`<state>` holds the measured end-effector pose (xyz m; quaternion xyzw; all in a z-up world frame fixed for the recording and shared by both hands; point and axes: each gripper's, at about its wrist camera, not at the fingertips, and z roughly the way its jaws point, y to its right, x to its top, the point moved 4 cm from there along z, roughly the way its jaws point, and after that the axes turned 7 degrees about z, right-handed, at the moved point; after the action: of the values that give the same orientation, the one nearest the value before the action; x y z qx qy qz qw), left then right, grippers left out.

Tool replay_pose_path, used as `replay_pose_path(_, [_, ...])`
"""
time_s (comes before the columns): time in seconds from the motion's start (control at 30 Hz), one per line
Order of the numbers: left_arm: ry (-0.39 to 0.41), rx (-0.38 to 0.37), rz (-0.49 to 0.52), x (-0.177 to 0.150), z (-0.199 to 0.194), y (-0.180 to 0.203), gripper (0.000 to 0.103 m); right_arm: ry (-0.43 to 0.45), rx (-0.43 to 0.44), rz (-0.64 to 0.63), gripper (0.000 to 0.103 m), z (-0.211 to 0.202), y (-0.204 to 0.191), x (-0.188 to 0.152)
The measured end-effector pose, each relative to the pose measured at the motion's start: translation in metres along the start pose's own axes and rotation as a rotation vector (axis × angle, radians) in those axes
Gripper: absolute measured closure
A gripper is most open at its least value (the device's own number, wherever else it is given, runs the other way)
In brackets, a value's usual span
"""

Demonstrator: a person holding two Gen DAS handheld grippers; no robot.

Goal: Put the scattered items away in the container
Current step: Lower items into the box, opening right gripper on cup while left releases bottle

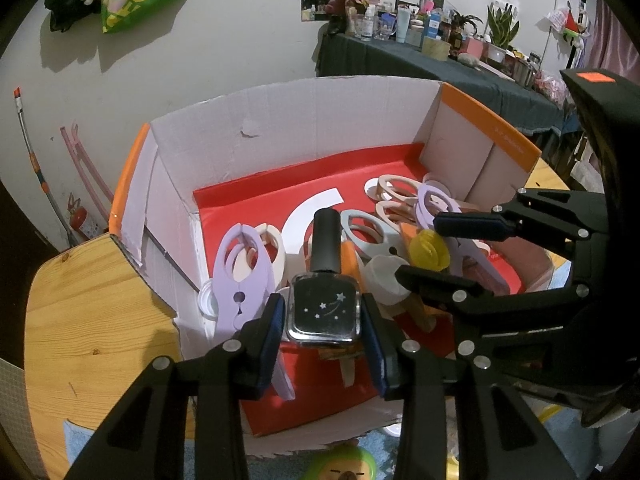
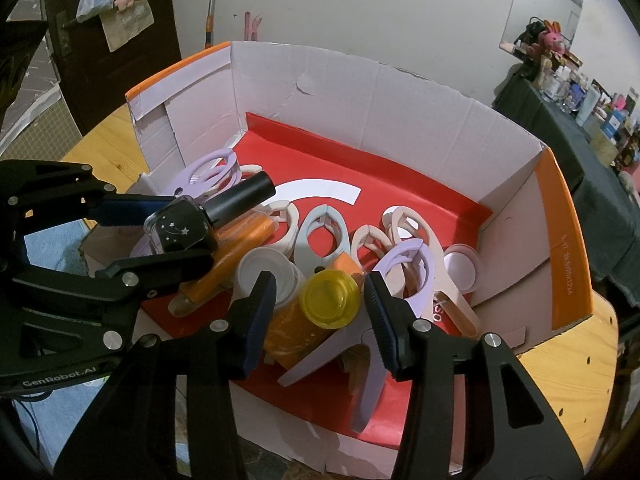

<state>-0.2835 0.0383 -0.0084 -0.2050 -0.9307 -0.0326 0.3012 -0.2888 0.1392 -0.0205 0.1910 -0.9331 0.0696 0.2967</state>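
Above cardboard box point(image 1: 280, 120), left fingers point(image 1: 276, 320) pinch nail-polish bottle point(image 1: 324, 312).

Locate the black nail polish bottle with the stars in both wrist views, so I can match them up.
Left wrist view: black nail polish bottle sits low centre, cap pointing away, between the left gripper's jaws.
Right wrist view: the same bottle is at middle left, cap pointing up-right, held by the left gripper.
Shared landmark: the yellow cap, over the cardboard box.
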Motion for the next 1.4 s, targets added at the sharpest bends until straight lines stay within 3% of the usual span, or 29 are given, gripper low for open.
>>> replay_pose_path(0.2, [0.011,-0.004,-0.001,0.0012,-0.0035,0.0,0.058,-0.001,0.002,0.003,0.057,-0.0006,0.0005,-0.0001])
replay_pose_path(1.27, [0.017,-0.009,-0.005,0.0033,-0.0056,-0.0001,0.057,0.001,-0.006,-0.011,0.047,-0.0002,-0.0025,-0.0021])
replay_pose_path(1.4, [0.025,-0.008,-0.011,0.0038,-0.0078,-0.0011,0.051,0.002,-0.003,-0.011,0.045,-0.0005,-0.0023,-0.0023])
